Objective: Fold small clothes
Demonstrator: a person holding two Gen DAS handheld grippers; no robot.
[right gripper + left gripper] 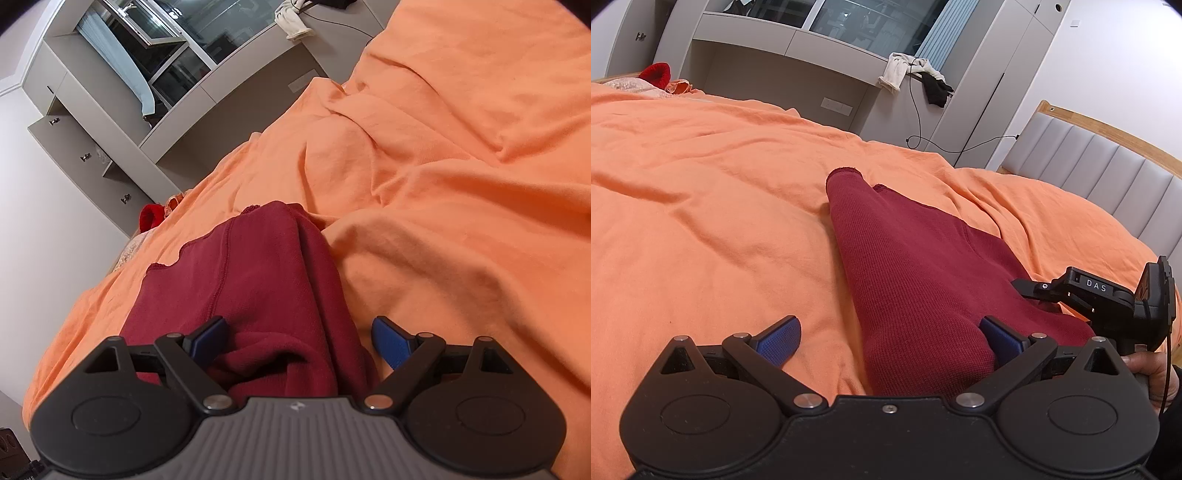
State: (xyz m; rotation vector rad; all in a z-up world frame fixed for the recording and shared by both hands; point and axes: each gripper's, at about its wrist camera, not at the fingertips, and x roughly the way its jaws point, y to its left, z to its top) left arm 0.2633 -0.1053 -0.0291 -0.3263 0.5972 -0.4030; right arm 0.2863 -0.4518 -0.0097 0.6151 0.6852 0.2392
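A dark red knit garment point(908, 269) lies on the orange bed sheet point(701, 221), one narrow end stretched away from me. My left gripper point(892, 338) is open; its near end lies between the blue pads point(779, 341). My right gripper point(301, 341) is open too, with bunched red cloth point(273, 295) between its fingers. The right gripper's black body point(1108, 299) shows at the garment's right side in the left wrist view.
A red item point(657, 74) and pale cloth lie at the bed's far corner. Grey cabinets point(783, 74) with white and black clothes point(916, 75) draped on top stand beyond the bed. A padded headboard point(1089, 166) is at right. The sheet is wrinkled point(424, 166).
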